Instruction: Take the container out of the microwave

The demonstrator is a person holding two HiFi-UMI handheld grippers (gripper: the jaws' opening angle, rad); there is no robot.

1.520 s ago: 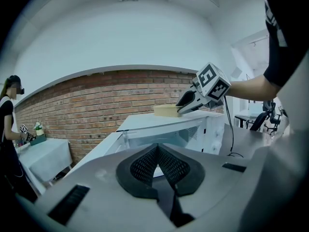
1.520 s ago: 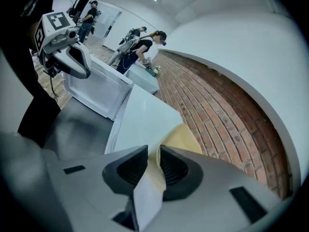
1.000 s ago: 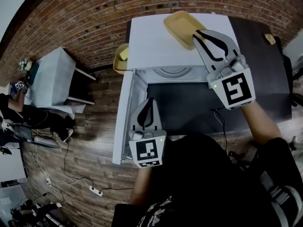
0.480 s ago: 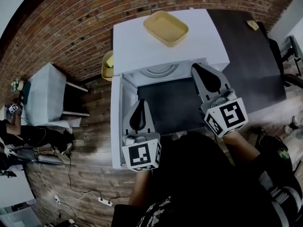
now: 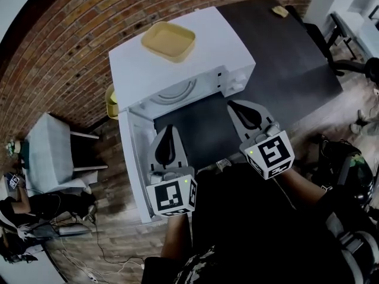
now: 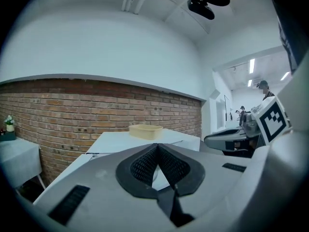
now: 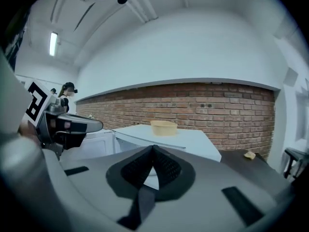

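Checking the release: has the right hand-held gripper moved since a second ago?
Yes. The right hand-held gripper drew back from the yellow container on the microwave to over the dark table in front; jaws just closed, empty.

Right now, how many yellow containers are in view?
2. A pale yellow rectangular container sits on top of the white microwave; a yellow bowl peeks out past its left wall, partly hidden. More may sit inside the mostly unseen cavity.

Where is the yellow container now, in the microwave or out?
Out. The yellow container sits on top of the white microwave, whose door stands open.
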